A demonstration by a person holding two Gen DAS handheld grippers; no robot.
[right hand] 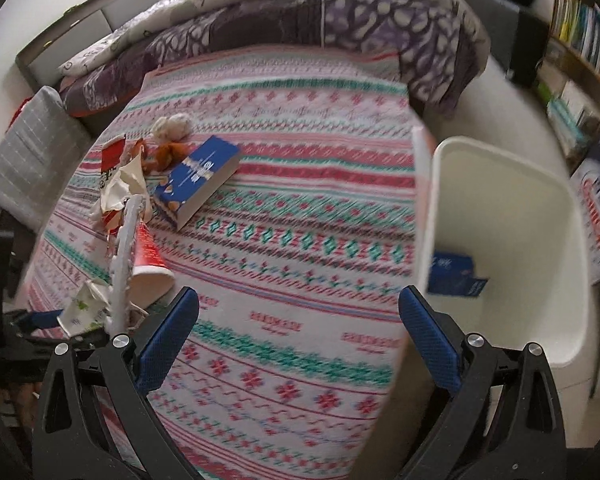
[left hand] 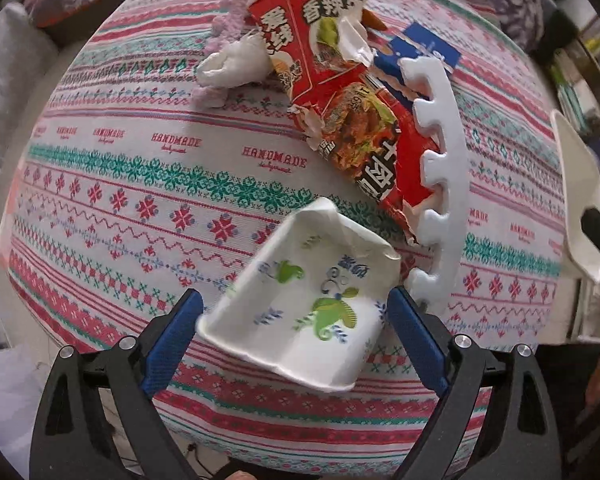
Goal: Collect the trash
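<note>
left gripper (left hand: 296, 320): jaws spread either side of crushed paper cup (left hand: 300, 312), low centre of frame on bedspread (left hand: 120, 168) | I close on its flattened walls, slowly, then lift | right gripper (right hand: 300, 320): jaws spread, nothing between | white bin (right hand: 500, 240) at right, my drop point

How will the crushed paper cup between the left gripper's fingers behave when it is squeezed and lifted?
The crushed paper cup already looks flattened and creased, so it will probably buckle further. It seems thin and light, so easy to lift. The left gripper is open around it.
</note>
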